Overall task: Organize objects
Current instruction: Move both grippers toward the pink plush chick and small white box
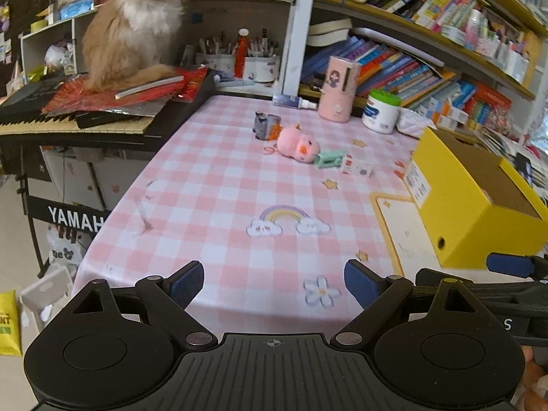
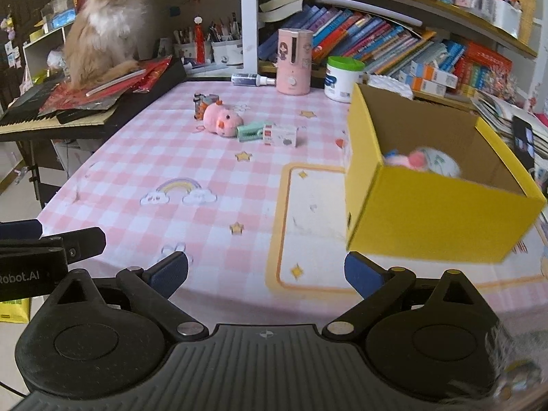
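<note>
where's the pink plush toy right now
The pink plush toy lies mid-table in both views, left of the yellow box, with the mint green item touching its right side and a small grey toy just behind.

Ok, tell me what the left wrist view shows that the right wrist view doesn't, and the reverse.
Only the left wrist view: the barcode label on the yellow box's end, and the Yamaha lettering under the keyboard.

Only the right wrist view: the box's inside, with a pink and white soft toy in it.

Both: the cat, the pink plush, the green item, and open, empty jaws.
</note>
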Demonstrator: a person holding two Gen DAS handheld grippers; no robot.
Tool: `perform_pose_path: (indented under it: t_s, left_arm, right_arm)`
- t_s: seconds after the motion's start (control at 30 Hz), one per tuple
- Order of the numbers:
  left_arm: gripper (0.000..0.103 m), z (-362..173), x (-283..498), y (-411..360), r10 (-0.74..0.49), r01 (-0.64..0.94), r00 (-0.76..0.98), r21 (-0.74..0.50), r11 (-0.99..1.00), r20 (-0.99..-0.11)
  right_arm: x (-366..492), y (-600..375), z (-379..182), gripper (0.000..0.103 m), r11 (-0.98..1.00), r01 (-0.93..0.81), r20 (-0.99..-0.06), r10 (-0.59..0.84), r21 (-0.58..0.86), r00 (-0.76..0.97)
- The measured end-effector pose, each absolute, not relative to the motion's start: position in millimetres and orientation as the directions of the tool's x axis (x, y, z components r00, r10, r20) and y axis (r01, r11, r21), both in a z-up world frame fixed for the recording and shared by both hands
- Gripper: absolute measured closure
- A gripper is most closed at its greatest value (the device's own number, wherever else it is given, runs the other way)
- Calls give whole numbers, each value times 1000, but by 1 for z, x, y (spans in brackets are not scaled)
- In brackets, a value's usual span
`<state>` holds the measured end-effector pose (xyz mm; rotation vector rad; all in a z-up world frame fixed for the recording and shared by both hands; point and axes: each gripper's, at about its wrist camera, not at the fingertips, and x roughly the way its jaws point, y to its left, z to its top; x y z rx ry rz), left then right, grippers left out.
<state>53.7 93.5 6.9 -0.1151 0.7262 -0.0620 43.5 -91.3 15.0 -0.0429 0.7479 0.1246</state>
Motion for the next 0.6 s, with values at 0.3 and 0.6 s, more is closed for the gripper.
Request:
perform_pose_path:
  t_s: [0.3, 0.6]
  left_arm:
    - [12, 2, 104, 94, -55, -45, 729, -128, 991, -682]
    - [12, 1, 149, 89, -43, -42, 735, -108, 993, -676]
  right_arm:
    - [99, -87, 19, 10, 985, -175, -666, 128, -4, 735]
    - [160, -87, 30, 12, 989, -146, -617, 132, 29, 776]
